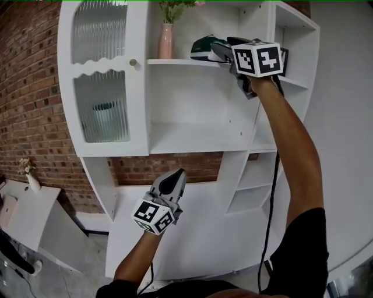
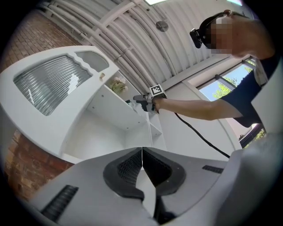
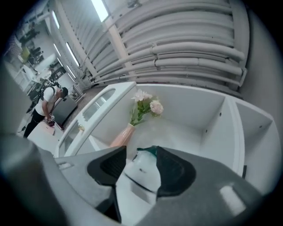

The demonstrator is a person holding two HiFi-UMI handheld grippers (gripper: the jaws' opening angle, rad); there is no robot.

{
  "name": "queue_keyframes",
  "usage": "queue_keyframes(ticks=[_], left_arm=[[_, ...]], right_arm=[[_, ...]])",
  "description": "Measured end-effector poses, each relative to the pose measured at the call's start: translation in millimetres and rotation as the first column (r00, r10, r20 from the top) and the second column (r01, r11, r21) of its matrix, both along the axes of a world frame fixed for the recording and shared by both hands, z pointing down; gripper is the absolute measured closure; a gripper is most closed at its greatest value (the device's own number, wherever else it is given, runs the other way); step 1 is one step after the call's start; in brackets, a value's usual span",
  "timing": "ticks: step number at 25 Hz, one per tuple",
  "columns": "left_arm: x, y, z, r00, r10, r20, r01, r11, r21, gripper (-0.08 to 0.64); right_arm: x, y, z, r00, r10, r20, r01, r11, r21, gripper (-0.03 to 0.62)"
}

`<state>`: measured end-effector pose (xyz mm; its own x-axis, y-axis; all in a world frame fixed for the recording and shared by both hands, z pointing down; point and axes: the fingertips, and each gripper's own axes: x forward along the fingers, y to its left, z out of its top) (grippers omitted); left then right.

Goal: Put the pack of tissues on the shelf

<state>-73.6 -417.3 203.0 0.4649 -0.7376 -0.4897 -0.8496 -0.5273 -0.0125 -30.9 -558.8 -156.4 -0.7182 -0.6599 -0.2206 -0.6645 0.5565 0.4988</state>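
The right hand-held gripper was clamped on the pack of tissues, which jutted from its jaws toward 9 o'clock. Its long axis ran 9 to 3 along the upper shelf, with the pink vase near at 9. The left hand-held gripper hung well apart at 7 o'clock, jaws together and empty, so setting down likely fell to the right.

— Bright, even light throughout; the ceiling light glares white.
— Yes. Both gripper views bend and darken at the rims, and the pack of tissues looks soft, too near.
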Motion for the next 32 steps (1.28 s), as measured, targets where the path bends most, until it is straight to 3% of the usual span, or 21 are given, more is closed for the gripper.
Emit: queue_keyframes(ticks=[2, 11, 16, 22, 32], left_arm=[[0.1, -1.3, -8.0, 1.000, 0.004, -0.001, -0.004, 1.000, 0.013, 0.558], [-0.9, 0.1, -48.4, 1.000, -0.004, 0.011, 0.003, 0.997, 0.083, 0.558], [5.7, -4.4, -60.2, 1.000, -0.003, 0.030, 0.000, 0.996, 0.094, 0.558], [-2.5, -2.9, -57.7, 0.999, -0.018, 0.032, 0.015, 0.995, 0.098, 0.558], [3.3, 4.9, -33.3, 0.990, -0.056, 0.128, 0.044, 0.995, 0.094, 0.558]], right_arm=[[0.5, 17.6, 11.4, 0.999, -0.034, -0.004, 0.034, 0.999, 0.033, 0.426], [-3.6, 66.9, 93.0, 0.990, -0.137, -0.030, 0.139, 0.989, 0.056, 0.582], [-5.9, 75.2, 138.0, 0.983, -0.186, 0.013, 0.185, 0.982, 0.023, 0.589], [-5.1, 86.5, 199.2, 0.978, -0.200, 0.055, 0.197, 0.979, 0.045, 0.589], [2.5, 112.7, 298.1, 0.983, -0.172, 0.061, 0.167, 0.982, 0.083, 0.589]])
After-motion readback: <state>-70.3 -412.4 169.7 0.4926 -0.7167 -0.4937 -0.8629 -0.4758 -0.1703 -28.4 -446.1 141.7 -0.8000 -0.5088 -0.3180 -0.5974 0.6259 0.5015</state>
